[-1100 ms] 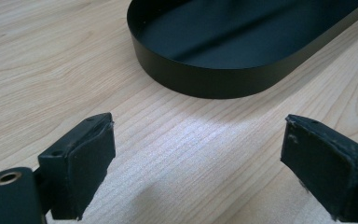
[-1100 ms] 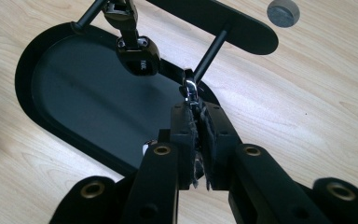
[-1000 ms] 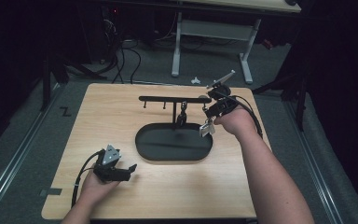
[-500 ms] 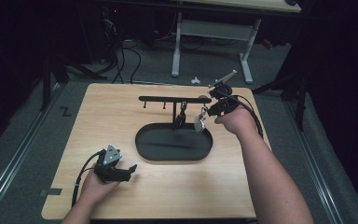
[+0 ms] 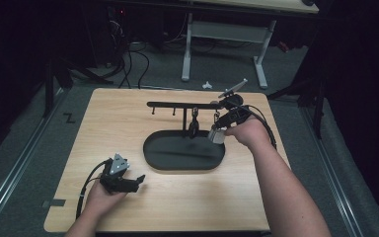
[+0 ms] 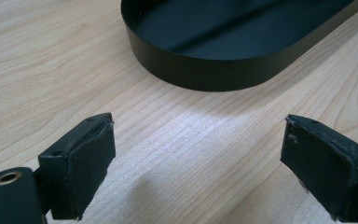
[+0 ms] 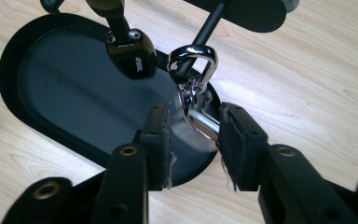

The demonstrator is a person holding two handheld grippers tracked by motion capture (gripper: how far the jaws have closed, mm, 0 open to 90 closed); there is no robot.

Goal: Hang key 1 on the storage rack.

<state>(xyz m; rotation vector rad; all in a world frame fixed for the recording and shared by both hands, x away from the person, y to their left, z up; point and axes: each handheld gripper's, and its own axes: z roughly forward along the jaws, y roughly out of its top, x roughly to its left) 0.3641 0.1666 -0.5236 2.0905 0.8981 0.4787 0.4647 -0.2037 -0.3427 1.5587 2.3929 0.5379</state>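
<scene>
A black rack, a hook bar (image 5: 177,104) on a post over an oval tray (image 5: 168,163), stands mid-table. From the bar hang a black fob (image 5: 193,128) and a silver clasp (image 5: 216,135). My right gripper (image 5: 221,127) is at the clasp. In the right gripper view its jaws have just been opening, and the silver clasp (image 7: 196,116) hangs between the parted pads (image 7: 161,140) under its ring (image 7: 193,56), beside the black fob (image 7: 130,58). My left gripper (image 5: 137,180) rests open near the table's front left, with bare wood between its pads (image 6: 81,163) and the tray wall (image 6: 214,74) ahead.
The wooden table (image 5: 108,123) has bare room left of and in front of the tray. Behind it a desk frame (image 5: 222,34) stands on the floor, with cables (image 5: 128,59) and a small white piece (image 5: 207,85) lying there.
The right gripper's jaws have spread apart around the silver clasp, which shifted slightly. Both hands have kept their places.
</scene>
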